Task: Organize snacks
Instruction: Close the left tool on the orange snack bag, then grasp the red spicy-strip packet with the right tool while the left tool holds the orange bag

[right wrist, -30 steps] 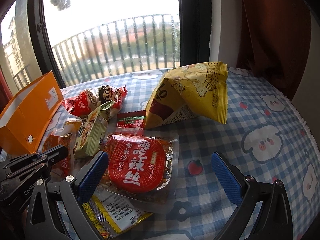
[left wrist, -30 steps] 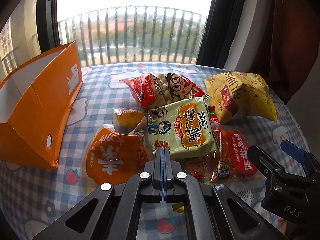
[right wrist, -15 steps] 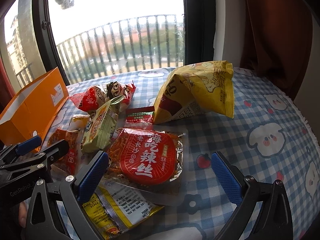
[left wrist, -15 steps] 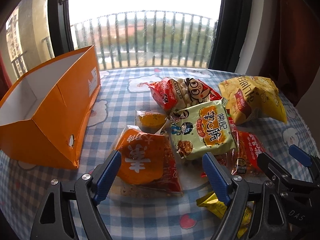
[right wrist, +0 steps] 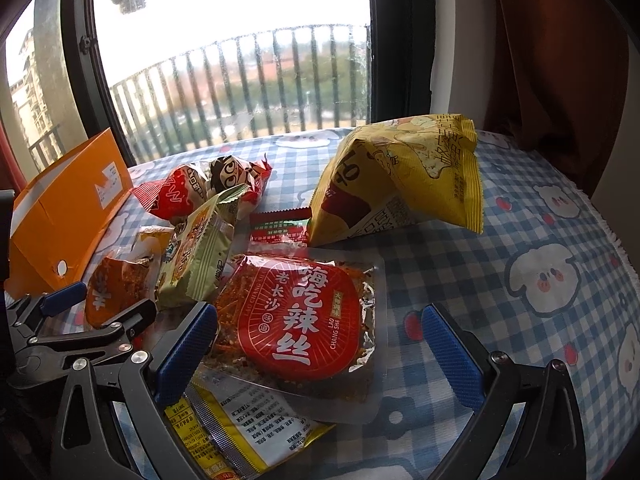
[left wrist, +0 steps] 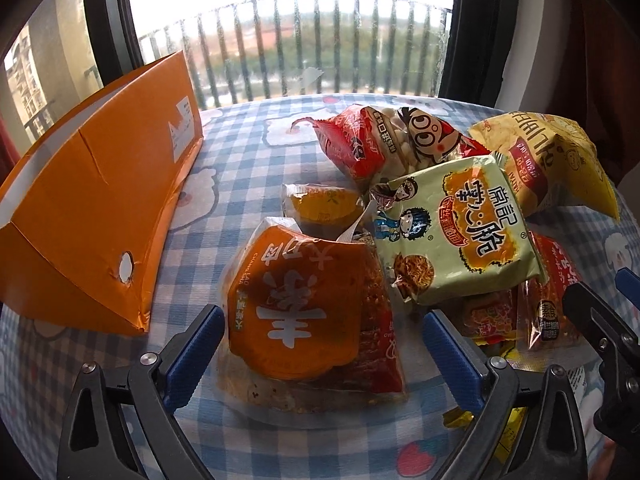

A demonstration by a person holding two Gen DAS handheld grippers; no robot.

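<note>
Several snack packets lie piled on a checked tablecloth. My left gripper (left wrist: pixel 320 344) is open, its blue pads on either side of an orange packet (left wrist: pixel 308 304). Behind it lie a green noodle packet (left wrist: pixel 456 236), a red peanut packet (left wrist: pixel 384 140) and a yellow chip bag (left wrist: pixel 556 164). My right gripper (right wrist: pixel 320 344) is open around a red spicy-strip packet (right wrist: pixel 304 320), which lies over a yellow flat packet (right wrist: pixel 248 420). The yellow chip bag (right wrist: pixel 404 184) stands behind it. The left gripper also shows in the right wrist view (right wrist: pixel 98 306).
An open orange cardboard box (left wrist: pixel 88 216) stands at the left of the table, also in the right wrist view (right wrist: pixel 64 216). A small orange jelly packet (left wrist: pixel 320 208) lies behind the orange packet. A window with railings is at the back, a dark curtain at the right.
My left gripper has opened from shut and moved forward, so its pads now flank the orange packet. My right gripper has stayed open and edged closer to the red packet.
</note>
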